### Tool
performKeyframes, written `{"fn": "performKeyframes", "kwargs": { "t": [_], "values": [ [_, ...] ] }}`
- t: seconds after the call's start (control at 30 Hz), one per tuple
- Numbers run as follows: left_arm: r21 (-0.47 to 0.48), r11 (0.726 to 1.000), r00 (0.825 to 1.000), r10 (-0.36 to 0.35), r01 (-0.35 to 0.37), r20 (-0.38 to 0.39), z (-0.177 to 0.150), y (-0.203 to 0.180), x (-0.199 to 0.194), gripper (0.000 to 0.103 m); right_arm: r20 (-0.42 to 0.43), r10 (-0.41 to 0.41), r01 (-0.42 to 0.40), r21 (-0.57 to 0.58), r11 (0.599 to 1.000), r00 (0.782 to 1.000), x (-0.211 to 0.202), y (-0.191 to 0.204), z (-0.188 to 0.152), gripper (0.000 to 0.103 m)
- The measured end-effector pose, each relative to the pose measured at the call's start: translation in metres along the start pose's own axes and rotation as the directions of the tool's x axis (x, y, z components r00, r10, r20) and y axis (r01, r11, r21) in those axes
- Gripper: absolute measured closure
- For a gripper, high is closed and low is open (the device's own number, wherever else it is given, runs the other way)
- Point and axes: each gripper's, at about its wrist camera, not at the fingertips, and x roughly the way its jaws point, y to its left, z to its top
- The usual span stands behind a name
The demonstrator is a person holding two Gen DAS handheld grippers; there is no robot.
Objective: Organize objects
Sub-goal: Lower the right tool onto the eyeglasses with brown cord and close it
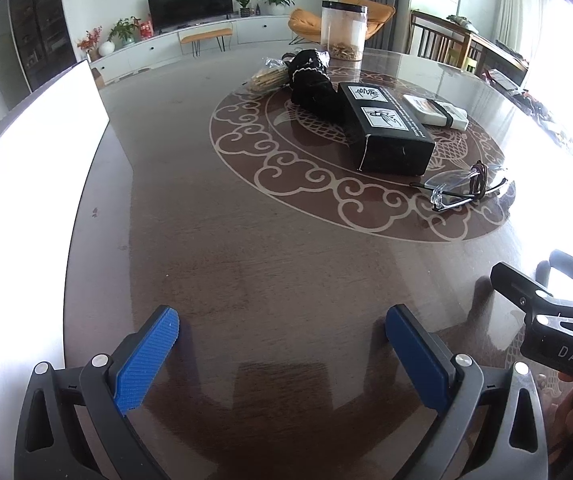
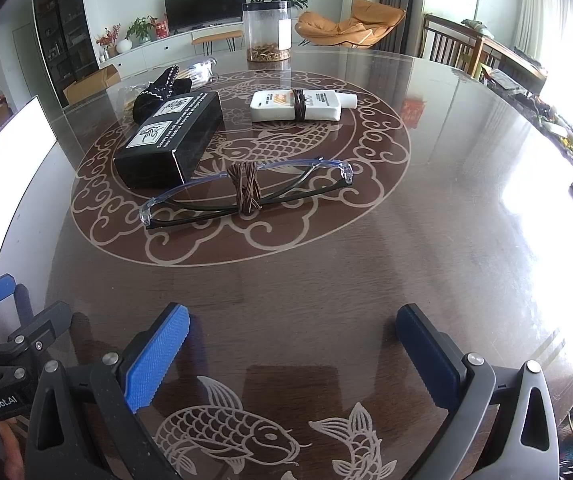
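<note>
Both grippers hang low over the near edge of the round table (image 2: 466,216), and nothing is in either one. The left gripper (image 1: 282,344) has its blue pads spread wide over bare wood, and the right gripper (image 2: 292,344) is spread just as wide, above the painted fish at the table's rim.

From the right wrist view, the things to tidy sit within the scrolled ring at the table's centre. The glasses (image 2: 246,194) lie nearest, at about 12 o'clock from the right gripper, folded, with a brown cord (image 2: 246,190) wound around their middle. Beyond them at 11 o'clock rests the black box (image 2: 170,138), with a dark cloth bundle (image 2: 158,90) touching its far end. At 12 o'clock, further back, lies a white bottle (image 2: 298,105) on its side, banded by a dark tie. A clear jar (image 2: 267,30) stands at the far edge.

The glasses look light and fragile (thin clear frame, slender arms), and I would guess they would skate on the glossy top. The wrapped middle seems the safest place to pinch, gently, since the cord offers grip and spares the lenses. The box looks stiff and would likely take a firm squeeze across its narrow width. The bottle may be slick, so its banded waist seems best.
</note>
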Motion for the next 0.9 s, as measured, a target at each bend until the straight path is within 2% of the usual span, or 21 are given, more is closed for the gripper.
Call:
{"fn": "performKeyframes", "kwargs": {
  "t": [0.2,0.3,0.37,0.4,0.47,0.57,0.63,0.7,0.73,0.9],
  "values": [
    [-0.002,1.0,1.0,0.002,-0.002,0.018,-0.002,-0.001,-0.001,0.0,0.008,0.008,-0.008,-0.006,1.0,1.0,0.0,-0.001,0.0,0.0],
    [-0.004,1.0,1.0,0.003,-0.003,0.022,-0.003,-0.001,-0.001,0.0,-0.015,0.011,-0.011,-0.017,1.0,1.0,0.002,-0.001,0.003,0.0],
    [-0.006,1.0,1.0,0.004,-0.004,0.023,-0.003,0.0,-0.001,0.0,-0.064,0.039,-0.042,-0.052,0.998,0.997,0.005,0.0,0.01,0.0],
    [-0.006,1.0,1.0,0.004,-0.004,0.023,-0.003,0.0,-0.001,0.0,-0.087,0.08,-0.085,-0.064,0.994,0.993,0.005,0.0,0.017,0.0],
    [-0.006,1.0,1.0,0.004,-0.004,0.023,-0.003,0.0,-0.001,0.0,-0.069,0.113,-0.116,-0.053,0.992,0.991,0.0,-0.002,0.027,0.0],
    [-0.006,1.0,1.0,0.004,-0.004,0.023,-0.003,0.0,-0.001,0.0,-0.051,0.211,-0.208,0.056,0.976,0.976,-0.004,-0.01,0.047,0.0],
    [-0.006,1.0,1.0,0.004,-0.004,0.023,-0.003,0.0,-0.001,0.0,-0.089,0.28,-0.256,0.218,0.942,0.956,0.007,-0.021,0.056,0.0],
    [-0.006,1.0,1.0,0.004,-0.004,0.023,-0.003,0.0,-0.001,0.0,-0.127,0.327,-0.268,0.341,0.901,0.936,0.02,-0.026,0.059,0.0],
    [-0.006,1.0,1.0,0.004,-0.004,0.023,-0.003,0.0,-0.001,0.0,-0.132,0.342,-0.275,0.367,0.889,0.93,0.023,-0.026,0.059,0.0],
    [-0.006,1.0,1.0,0.004,-0.004,0.023,-0.003,0.0,-0.001,0.0,-0.127,0.31,-0.241,0.387,0.89,0.942,0.031,-0.012,0.071,0.0]
  ]
}}
